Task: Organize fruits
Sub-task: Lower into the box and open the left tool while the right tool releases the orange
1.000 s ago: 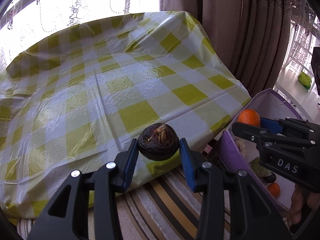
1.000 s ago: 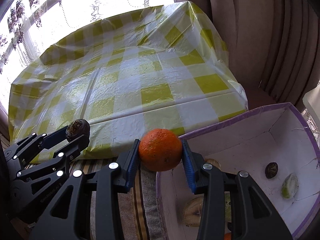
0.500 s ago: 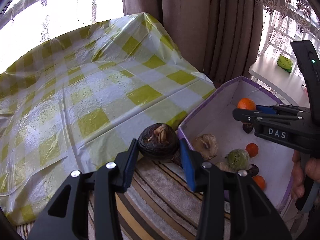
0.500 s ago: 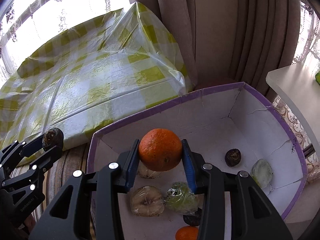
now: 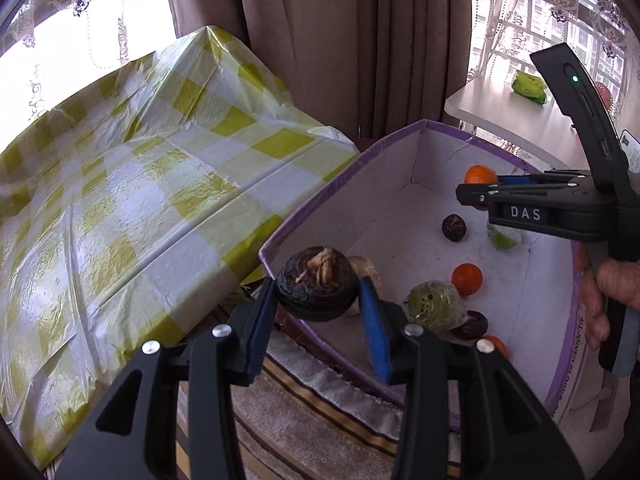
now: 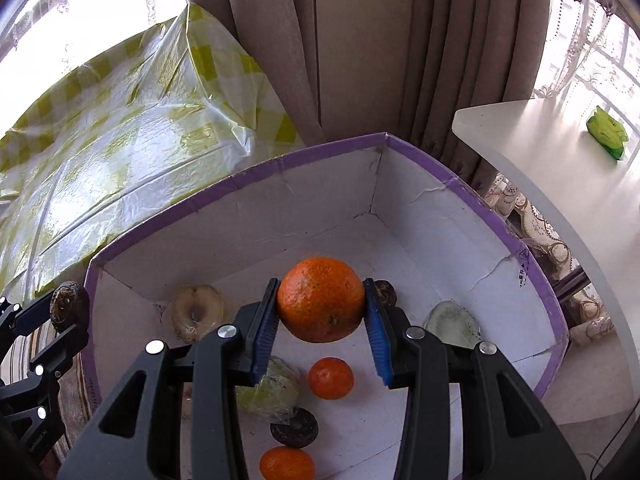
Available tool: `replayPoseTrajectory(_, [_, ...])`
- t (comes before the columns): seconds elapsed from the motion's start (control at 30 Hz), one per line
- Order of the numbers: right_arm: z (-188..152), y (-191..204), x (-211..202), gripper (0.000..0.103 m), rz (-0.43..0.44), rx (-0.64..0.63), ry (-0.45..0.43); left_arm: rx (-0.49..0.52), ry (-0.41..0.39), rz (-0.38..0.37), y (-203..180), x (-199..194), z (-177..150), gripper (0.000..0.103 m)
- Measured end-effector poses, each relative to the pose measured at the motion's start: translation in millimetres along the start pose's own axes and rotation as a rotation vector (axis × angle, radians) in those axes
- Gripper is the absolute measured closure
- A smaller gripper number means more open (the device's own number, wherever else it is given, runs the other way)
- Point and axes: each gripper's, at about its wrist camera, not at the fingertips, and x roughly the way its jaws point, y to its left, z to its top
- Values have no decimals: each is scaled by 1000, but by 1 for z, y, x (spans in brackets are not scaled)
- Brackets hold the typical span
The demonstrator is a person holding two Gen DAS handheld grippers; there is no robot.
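My left gripper (image 5: 318,294) is shut on a dark brown wrinkled fruit (image 5: 317,286) and holds it over the near left rim of a white box with purple edges (image 5: 304,216). My right gripper (image 6: 320,308) is shut on an orange (image 6: 320,299) and holds it above the box's inside (image 6: 460,216). In the box lie small oranges (image 6: 331,378), plastic-wrapped green fruits (image 6: 268,392), dark fruits (image 6: 295,427) and a pale wrapped fruit (image 6: 197,312). The right gripper also shows in the left wrist view (image 5: 478,188), and the left gripper in the right wrist view (image 6: 68,304).
A table with a yellow-checked plastic cloth (image 5: 120,184) stands left of the box. Brown curtains (image 6: 360,52) hang behind. A white side table (image 6: 560,152) with a green packet (image 6: 606,132) stands to the right. A striped rug (image 5: 320,412) lies below.
Both grippers have swung right from the checked table toward the box. The orange is now over the box's inside, and the dark fruit has reached its near left rim.
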Motion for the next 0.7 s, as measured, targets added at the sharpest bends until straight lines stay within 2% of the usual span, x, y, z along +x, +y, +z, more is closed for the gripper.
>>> replayPoseTrajectory(0.27, [-6, -24, 21, 63, -96, -31, 63, 33, 50, -73, -17, 23, 4, 61])
replayPoseTrajectory(0.47, [-10, -20, 38, 63, -115, -92, 122, 49, 125, -133, -30, 49, 10, 61])
replayPoseTrajectory(0.7, [-7, -15, 55, 63, -134, -122, 178, 93, 201, -158, -43, 77, 17, 61])
